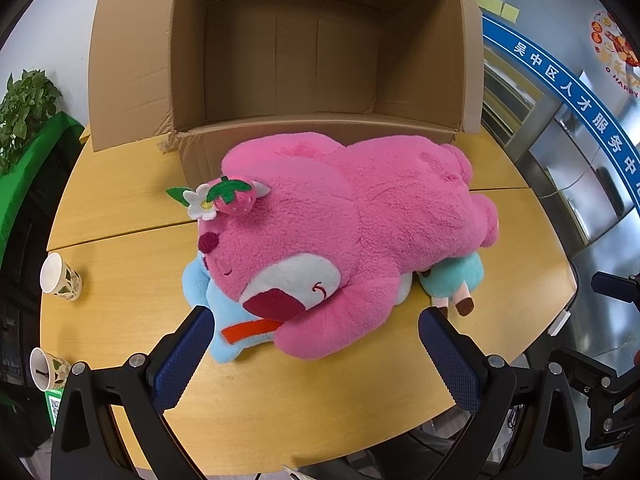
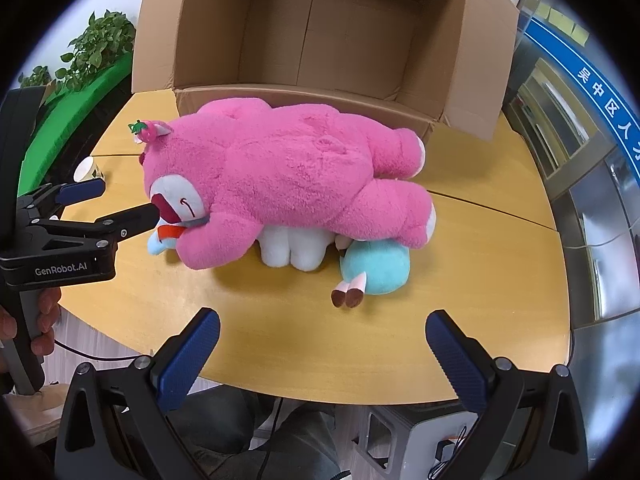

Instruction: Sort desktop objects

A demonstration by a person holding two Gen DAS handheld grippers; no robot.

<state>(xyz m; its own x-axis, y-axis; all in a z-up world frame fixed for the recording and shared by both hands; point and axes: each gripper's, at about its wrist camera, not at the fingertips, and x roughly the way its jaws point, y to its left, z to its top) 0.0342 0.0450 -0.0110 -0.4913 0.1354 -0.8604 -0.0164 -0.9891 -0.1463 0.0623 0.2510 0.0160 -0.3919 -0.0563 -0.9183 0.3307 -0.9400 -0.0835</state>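
A big pink plush bear (image 1: 360, 216) (image 2: 288, 176) lies on its side on the wooden table, on top of a light blue plush (image 1: 224, 336) (image 2: 158, 244), a white plush (image 2: 292, 250) and a teal doll (image 1: 460, 276) (image 2: 378, 266). An open cardboard box (image 1: 320, 52) (image 2: 340, 32) stands just behind them. My left gripper (image 1: 316, 320) (image 2: 120, 200) is open, its fingers either side of the bear's face. My right gripper (image 2: 322, 324) is open and empty, a little in front of the toys near the table's front edge.
Two paper cups (image 1: 60, 280) (image 1: 46, 368) stand at the table's left edge; one also shows in the right wrist view (image 2: 90, 170). A green plant (image 1: 24, 108) (image 2: 96, 44) is at the far left. Glass partitions (image 1: 580, 160) are at the right.
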